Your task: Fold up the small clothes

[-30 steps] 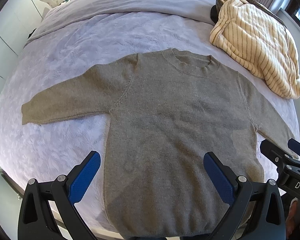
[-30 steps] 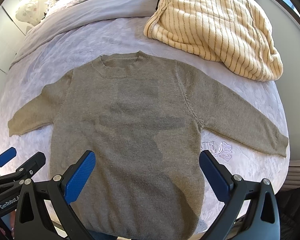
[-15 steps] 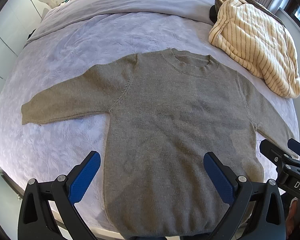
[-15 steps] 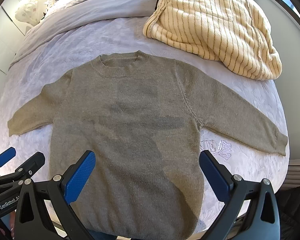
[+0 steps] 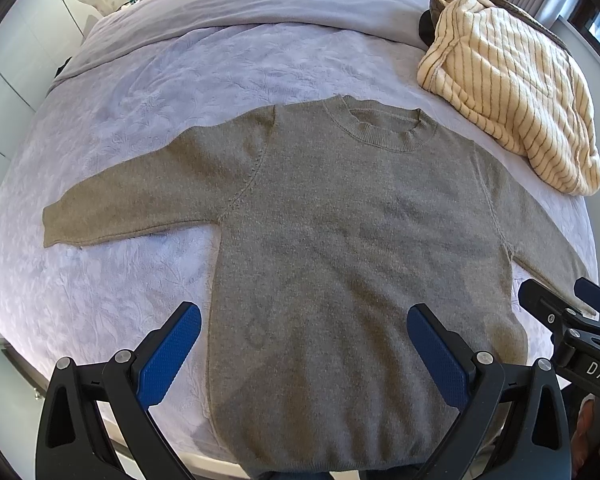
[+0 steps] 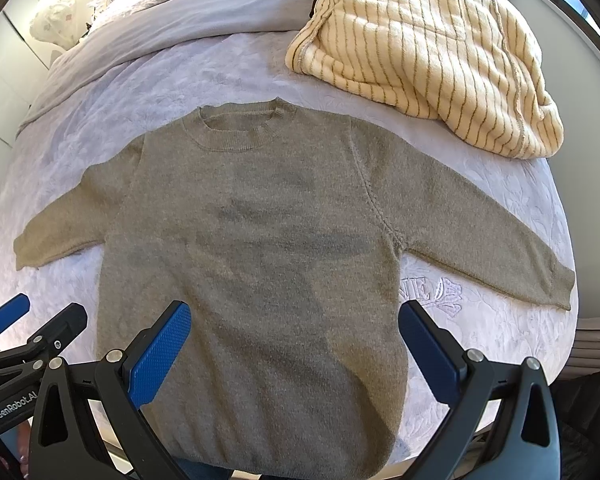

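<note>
A small olive-grey knit sweater (image 5: 340, 240) (image 6: 260, 248) lies flat on the bed, collar away from me, both sleeves spread sideways, hem at the bed's near edge. My left gripper (image 5: 304, 332) hovers open above the sweater's lower body, its blue-padded fingers wide apart with nothing between them. In the same way, my right gripper (image 6: 294, 332) is held open over the lower body. The right gripper's tip also shows at the right edge of the left wrist view, and the left gripper's tip at the left edge of the right wrist view.
A cream striped garment (image 5: 512, 92) (image 6: 428, 52) is heaped at the far right of the lilac bedspread (image 5: 140, 128) (image 6: 500, 320). Pillows and a folded-back duvet lie at the head of the bed. White cupboards stand to the left, a window to the right.
Both views have shifted very slightly; the sweater lies as before and both grippers stay open.
</note>
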Demonstrator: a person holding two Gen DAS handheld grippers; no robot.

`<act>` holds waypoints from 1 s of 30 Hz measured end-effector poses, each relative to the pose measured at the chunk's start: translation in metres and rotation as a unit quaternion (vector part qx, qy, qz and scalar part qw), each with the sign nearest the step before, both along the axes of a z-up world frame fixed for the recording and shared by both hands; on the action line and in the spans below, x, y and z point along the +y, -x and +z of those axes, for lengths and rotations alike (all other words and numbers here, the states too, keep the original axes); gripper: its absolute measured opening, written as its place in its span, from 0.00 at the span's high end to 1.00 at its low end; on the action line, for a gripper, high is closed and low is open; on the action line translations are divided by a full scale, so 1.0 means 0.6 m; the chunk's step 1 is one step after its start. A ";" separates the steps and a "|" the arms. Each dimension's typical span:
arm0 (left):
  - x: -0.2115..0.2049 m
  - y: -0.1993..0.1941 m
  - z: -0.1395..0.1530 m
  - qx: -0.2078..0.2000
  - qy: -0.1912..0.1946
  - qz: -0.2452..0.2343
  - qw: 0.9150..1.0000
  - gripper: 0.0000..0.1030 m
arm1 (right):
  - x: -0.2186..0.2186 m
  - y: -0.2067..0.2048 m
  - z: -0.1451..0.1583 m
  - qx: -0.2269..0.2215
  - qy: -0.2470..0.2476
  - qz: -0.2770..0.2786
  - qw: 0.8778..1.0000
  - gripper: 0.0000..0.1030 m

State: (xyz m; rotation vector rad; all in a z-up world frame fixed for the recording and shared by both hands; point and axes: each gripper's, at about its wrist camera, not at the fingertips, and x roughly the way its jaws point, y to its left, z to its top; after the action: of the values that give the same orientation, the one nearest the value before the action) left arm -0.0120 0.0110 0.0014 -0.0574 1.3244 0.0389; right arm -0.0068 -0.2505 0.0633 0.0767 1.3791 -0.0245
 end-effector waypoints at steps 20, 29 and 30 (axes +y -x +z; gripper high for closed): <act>0.040 0.002 -0.023 0.007 0.013 0.017 1.000 0.00 | 0.020 -0.001 -0.015 0.021 0.002 -0.003 1.000 0.00; 0.095 0.004 -0.058 0.008 0.037 0.041 0.998 0.00 | 0.061 0.004 -0.026 0.015 -0.049 0.013 0.999 0.00; 0.110 0.004 -0.067 0.009 0.044 0.050 0.998 0.00 | 0.072 0.005 -0.029 0.015 -0.064 0.019 0.998 0.00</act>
State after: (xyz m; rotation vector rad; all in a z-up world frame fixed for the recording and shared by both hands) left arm -0.0144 0.0769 -0.0388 -0.1988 1.3411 0.0658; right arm -0.0098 -0.2075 0.0459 0.1571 1.4113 0.0949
